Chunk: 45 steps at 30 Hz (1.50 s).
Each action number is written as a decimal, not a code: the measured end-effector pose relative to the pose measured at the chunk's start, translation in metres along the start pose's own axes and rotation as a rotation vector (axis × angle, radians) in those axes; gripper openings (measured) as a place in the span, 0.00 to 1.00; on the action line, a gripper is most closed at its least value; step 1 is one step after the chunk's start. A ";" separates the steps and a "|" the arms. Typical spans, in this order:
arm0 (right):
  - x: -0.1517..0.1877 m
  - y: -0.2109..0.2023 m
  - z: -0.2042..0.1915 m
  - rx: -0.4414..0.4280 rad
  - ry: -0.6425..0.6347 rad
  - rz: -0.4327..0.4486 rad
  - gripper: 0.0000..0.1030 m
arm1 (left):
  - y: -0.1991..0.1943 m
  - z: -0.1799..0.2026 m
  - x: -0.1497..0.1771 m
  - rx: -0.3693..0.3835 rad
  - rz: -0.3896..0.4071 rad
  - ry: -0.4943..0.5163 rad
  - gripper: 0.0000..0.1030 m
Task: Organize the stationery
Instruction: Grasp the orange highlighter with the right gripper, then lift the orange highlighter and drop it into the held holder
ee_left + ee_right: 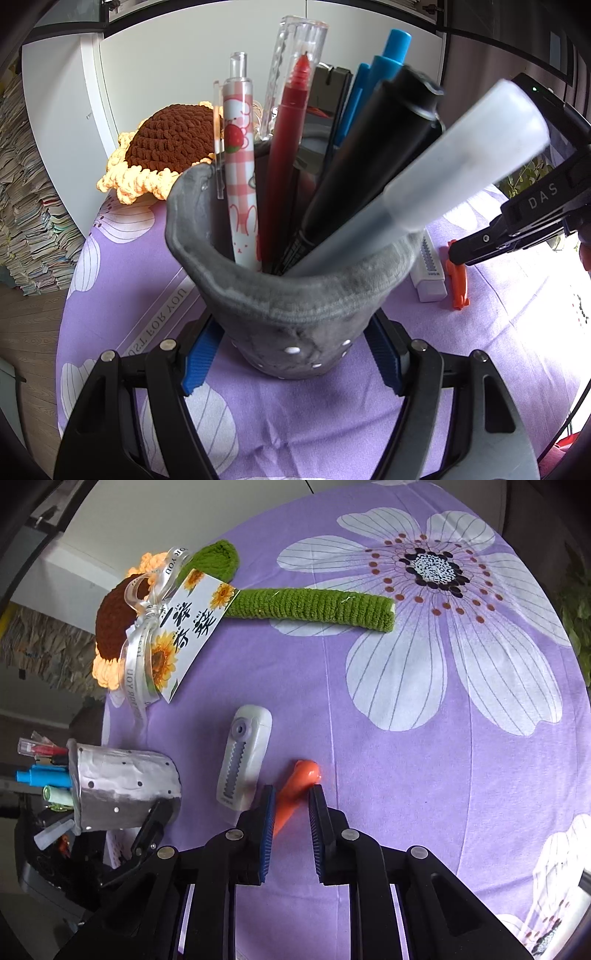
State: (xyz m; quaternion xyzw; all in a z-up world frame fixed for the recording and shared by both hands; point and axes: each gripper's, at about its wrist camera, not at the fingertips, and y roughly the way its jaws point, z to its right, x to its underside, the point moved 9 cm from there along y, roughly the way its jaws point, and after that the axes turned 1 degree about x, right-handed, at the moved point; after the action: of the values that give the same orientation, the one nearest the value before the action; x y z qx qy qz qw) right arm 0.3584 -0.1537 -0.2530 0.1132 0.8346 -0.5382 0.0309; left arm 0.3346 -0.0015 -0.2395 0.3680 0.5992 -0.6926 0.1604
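The right gripper (291, 805) hangs low over the purple flowered cloth (369, 709), its blue-padded jaws apart with the orange pen (295, 786) lying between them on the cloth; the pads are not pressing it. Just beside the pen lies a white correction tape (245, 753). The left gripper (291, 354) is clamped on the grey felt pen cup (295, 314), which stands upright on the cloth. In the cup are a pink checked pen (240, 166), a red pen (286, 147), a blue pen (384, 70), a black marker (369, 158) and a frosted pen (443, 162). A crocheted sunflower (122, 627) lies further back.
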 end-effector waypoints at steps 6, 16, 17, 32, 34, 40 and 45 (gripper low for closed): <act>-0.008 0.004 -0.014 0.074 -0.080 0.006 0.22 | 0.000 0.000 0.000 0.000 0.000 0.000 0.70; 0.002 -0.003 -0.044 0.193 -0.351 0.077 0.14 | -0.001 -0.001 0.000 0.001 -0.004 -0.001 0.70; 0.005 -0.009 -0.046 0.205 -0.381 0.096 0.14 | -0.001 -0.001 0.000 0.001 -0.004 -0.001 0.70; 0.014 -0.112 -0.121 -0.088 -0.507 0.386 0.14 | -0.001 -0.001 0.000 0.001 -0.005 -0.001 0.70; 0.013 -0.126 -0.150 -0.185 -0.546 0.442 0.14 | -0.001 -0.001 0.000 0.001 -0.005 -0.001 0.70; 0.007 -0.108 -0.202 -0.241 -0.616 0.438 0.14 | -0.001 -0.001 0.000 0.001 -0.005 -0.001 0.70; -0.005 -0.080 -0.204 -0.220 -0.608 0.422 0.14 | -0.001 -0.001 0.000 0.001 -0.005 -0.001 0.70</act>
State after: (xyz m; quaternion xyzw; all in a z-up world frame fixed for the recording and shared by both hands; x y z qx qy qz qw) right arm 0.3599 -0.0019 -0.0952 0.1139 0.7985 -0.4361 0.3991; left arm 0.3342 -0.0003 -0.2389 0.3661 0.5999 -0.6935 0.1587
